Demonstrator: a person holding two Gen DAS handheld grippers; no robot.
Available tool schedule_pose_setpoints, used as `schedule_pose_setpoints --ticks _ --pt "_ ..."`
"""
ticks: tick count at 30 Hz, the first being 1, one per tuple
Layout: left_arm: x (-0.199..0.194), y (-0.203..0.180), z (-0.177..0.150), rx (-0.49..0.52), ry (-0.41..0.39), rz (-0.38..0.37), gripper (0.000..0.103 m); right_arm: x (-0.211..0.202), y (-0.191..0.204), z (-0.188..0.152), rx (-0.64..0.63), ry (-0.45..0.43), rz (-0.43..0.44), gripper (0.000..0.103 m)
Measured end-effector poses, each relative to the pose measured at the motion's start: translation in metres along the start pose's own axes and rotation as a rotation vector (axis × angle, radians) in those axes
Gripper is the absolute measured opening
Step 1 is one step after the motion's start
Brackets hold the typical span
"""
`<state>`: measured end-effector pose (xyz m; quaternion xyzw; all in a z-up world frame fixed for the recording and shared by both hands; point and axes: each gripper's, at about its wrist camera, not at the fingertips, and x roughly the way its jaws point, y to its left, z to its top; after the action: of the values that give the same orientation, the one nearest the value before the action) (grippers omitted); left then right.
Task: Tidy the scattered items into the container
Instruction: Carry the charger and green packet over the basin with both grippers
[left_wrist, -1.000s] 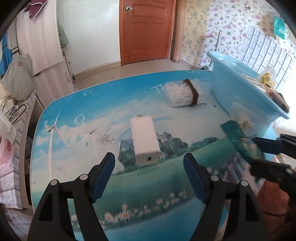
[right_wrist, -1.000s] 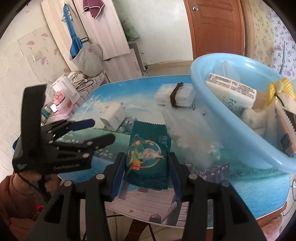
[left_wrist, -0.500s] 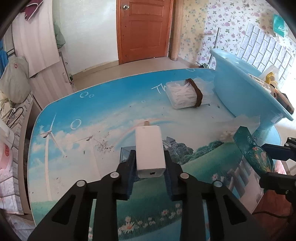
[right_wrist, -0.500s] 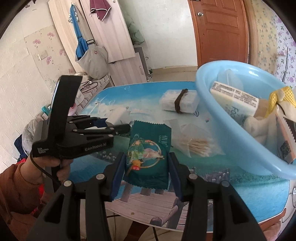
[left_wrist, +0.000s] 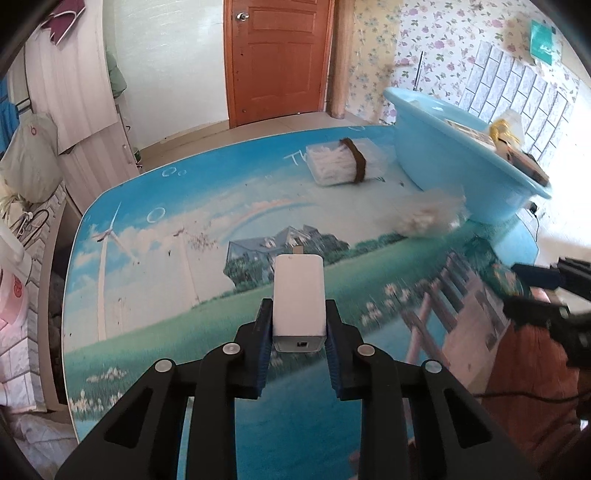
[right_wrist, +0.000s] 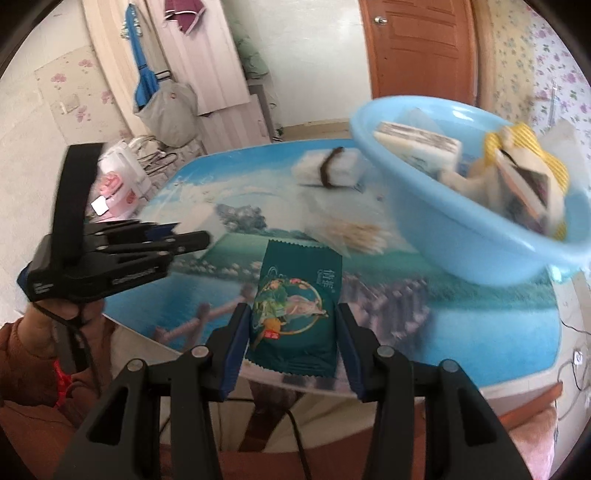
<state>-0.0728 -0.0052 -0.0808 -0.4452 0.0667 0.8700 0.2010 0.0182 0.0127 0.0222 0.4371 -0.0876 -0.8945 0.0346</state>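
Your left gripper (left_wrist: 299, 328) has its jaws clamped on the white charger (left_wrist: 299, 295), above the worktop's near edge; your right gripper (right_wrist: 291, 332) pinches the green snack packet (right_wrist: 295, 306). Carrying both toward the blue basin (right_wrist: 443, 240), the slick charger could slip out.

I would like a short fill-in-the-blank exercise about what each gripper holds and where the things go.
1. The left gripper is shut on a ____ charger.
2. The right gripper holds a dark ____ snack packet.
3. The basin is light ____.

Missing words: white; green; blue.
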Motion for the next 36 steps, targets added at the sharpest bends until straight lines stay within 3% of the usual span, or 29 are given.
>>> schedule_pose_setpoints --ticks 7,10,13,15,17,20,29,36 --pt "0.008 -0.002 -0.004 0.0 0.014 0.029 0.024 -0.003 -0.023 -0.008 0.055 0.006 -0.132 0.045" --pt "0.012 -0.001 -0.003 0.008 0.01 0.033 0.03 -0.003 -0.029 -0.011 0.058 0.004 -0.186 0.045" --pt "0.014 -0.003 -0.003 0.019 0.009 0.025 0.044 0.003 -0.032 -0.009 0.046 0.006 -0.213 0.045" --pt "0.016 0.001 -0.005 0.016 0.018 0.04 0.077 0.008 -0.033 -0.006 0.042 0.011 -0.219 0.045" --pt "0.018 0.005 -0.006 -0.005 0.022 0.047 0.092 0.016 -0.033 0.0 0.037 0.019 -0.224 0.045" --pt "0.022 0.011 -0.008 -0.02 0.017 0.057 0.103 0.026 -0.03 0.007 0.025 0.026 -0.217 0.045" --pt "0.024 0.012 -0.007 -0.045 0.014 0.08 0.103 0.05 -0.01 0.028 -0.038 0.02 -0.129 0.045" --pt "0.023 0.011 -0.007 -0.058 0.005 0.092 0.103 0.039 -0.004 0.026 -0.044 0.0 -0.102 0.045"
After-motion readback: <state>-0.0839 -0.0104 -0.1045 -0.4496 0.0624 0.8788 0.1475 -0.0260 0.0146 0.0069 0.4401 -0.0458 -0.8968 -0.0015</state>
